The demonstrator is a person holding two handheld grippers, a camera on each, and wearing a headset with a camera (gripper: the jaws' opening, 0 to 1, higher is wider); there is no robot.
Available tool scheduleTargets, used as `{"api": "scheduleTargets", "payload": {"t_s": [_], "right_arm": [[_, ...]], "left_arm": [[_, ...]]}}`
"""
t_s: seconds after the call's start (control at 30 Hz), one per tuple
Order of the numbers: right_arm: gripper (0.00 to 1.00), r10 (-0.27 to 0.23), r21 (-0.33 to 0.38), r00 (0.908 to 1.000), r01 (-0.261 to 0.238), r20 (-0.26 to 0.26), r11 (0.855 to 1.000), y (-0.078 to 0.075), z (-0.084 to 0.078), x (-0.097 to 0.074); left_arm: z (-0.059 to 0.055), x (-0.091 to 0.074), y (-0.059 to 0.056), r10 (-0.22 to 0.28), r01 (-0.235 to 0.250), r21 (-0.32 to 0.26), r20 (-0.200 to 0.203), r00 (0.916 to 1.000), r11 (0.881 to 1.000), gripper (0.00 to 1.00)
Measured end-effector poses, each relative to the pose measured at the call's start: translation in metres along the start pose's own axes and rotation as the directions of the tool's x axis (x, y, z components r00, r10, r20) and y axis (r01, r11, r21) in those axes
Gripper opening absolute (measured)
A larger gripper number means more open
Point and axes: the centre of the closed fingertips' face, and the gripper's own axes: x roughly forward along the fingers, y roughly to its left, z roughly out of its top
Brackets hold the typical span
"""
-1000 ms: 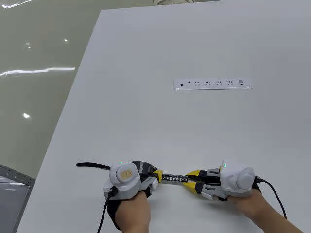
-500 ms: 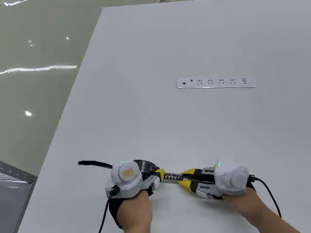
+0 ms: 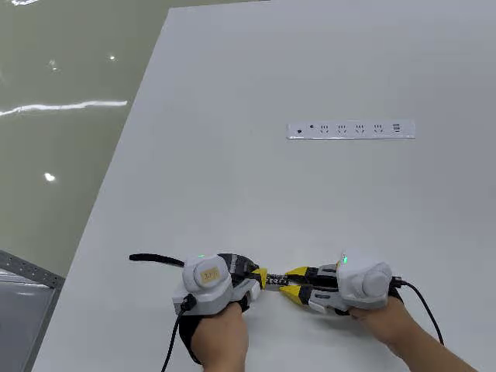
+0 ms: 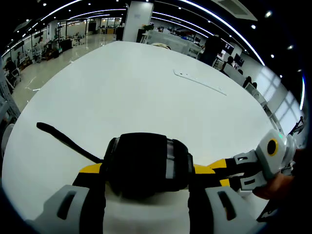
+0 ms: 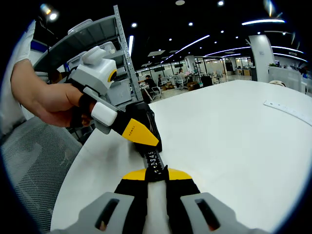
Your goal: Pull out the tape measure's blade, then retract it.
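Observation:
My left gripper (image 3: 248,274) is shut on the black tape measure case (image 3: 235,266) near the white table's front edge. The case (image 4: 146,163) sits squarely between that gripper's yellow-tipped jaws, and its black wrist strap (image 4: 63,139) trails off to the left. A short stretch of numbered blade (image 3: 273,277) runs from the case to my right gripper (image 3: 288,282), which is shut on the blade's end. In the right gripper view the blade (image 5: 153,160) leads from the closed jaws to the case (image 5: 145,118), with the left gripper (image 5: 127,130) just beyond.
A white power strip (image 3: 350,129) lies flat further back on the table (image 3: 232,155). The table's left edge drops to a glossy floor, with a grey metal shelf (image 3: 23,271) at the lower left. Cables trail from both grippers toward the person.
The right gripper has moved left toward the left gripper, still holding the blade end. The exposed blade is now much shorter. The left gripper and case have barely moved.

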Motion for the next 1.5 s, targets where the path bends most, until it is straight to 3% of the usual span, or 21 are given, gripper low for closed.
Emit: {"api": "scheduleTargets", "payload": {"t_s": [1.5], "right_arm": [[0.12,0.029,-0.035,0.9996,-0.029,-0.004,0.999,0.008,0.013,0.037]], "left_arm": [[0.003,-0.001,0.001,-0.040,0.041,-0.037,0.008,0.9992,0.998,0.67]]}}
